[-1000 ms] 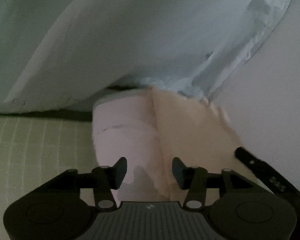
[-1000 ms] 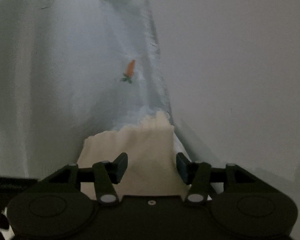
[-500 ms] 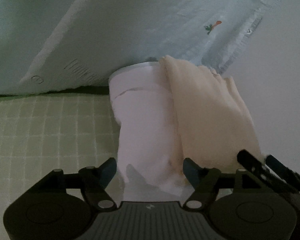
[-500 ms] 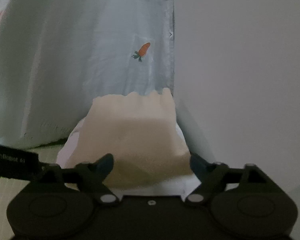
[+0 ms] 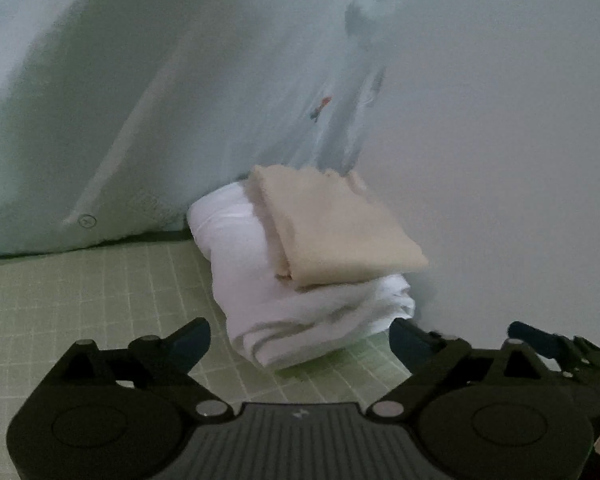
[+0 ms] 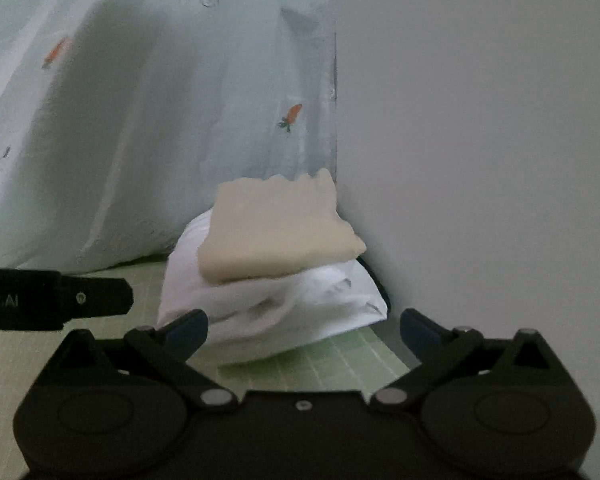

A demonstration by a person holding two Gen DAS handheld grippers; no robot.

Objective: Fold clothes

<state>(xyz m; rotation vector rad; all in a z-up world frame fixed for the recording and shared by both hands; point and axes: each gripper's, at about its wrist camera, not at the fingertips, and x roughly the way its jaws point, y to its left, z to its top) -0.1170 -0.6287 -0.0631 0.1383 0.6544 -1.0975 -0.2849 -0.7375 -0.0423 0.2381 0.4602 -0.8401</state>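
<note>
A folded beige cloth [image 5: 332,224] [image 6: 280,232] lies on top of a folded white garment [image 5: 300,312] [image 6: 276,312]. The small stack rests on the green grid mat [image 5: 80,300] [image 6: 332,364], in the corner against the wall. My left gripper [image 5: 300,340] hangs just in front of the stack, its jaws opening wide with nothing pressed between the pads. Beside it, my right gripper [image 6: 304,330] stands the same way, jaws still spreading, clear of the white garment. The right gripper's fingers [image 5: 540,340] show at the lower right of the left wrist view.
A pale blue cushion with small carrot prints [image 5: 140,100] [image 6: 140,120] leans behind and left of the stack. A plain white wall [image 5: 500,140] [image 6: 480,140] stands close on the right. The green mat stretches to the left.
Both grippers have let go of the stack, opened wide and drawn back from it. The stack now shows whole on the mat, farther from both cameras.
</note>
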